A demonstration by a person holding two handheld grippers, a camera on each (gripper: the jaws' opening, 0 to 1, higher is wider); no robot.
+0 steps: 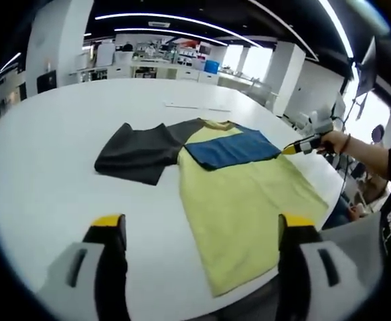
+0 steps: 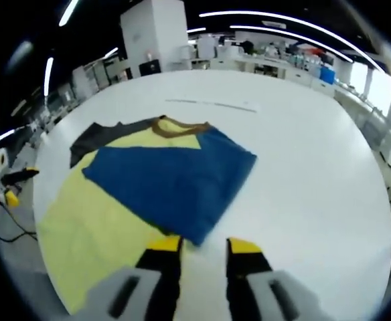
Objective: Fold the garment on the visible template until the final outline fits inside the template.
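On the white desk (image 1: 41,174) | shirt (image 1: 249,194) is lying flat, blue sleeve (image 2: 172,177) folded across chest, grey sleeve (image 1: 135,154) spread | right gripper (image 2: 202,251) is hovering at blue sleeve's corner, jaws narrow, empty | left gripper (image 1: 202,231) is waiting at hem, jaws wide.

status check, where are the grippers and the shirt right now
Left gripper open, above the yellow hem. Right gripper open, at the blue sleeve, holding nothing. Shirt flat on white table, blue sleeve folded in, grey sleeve still out.
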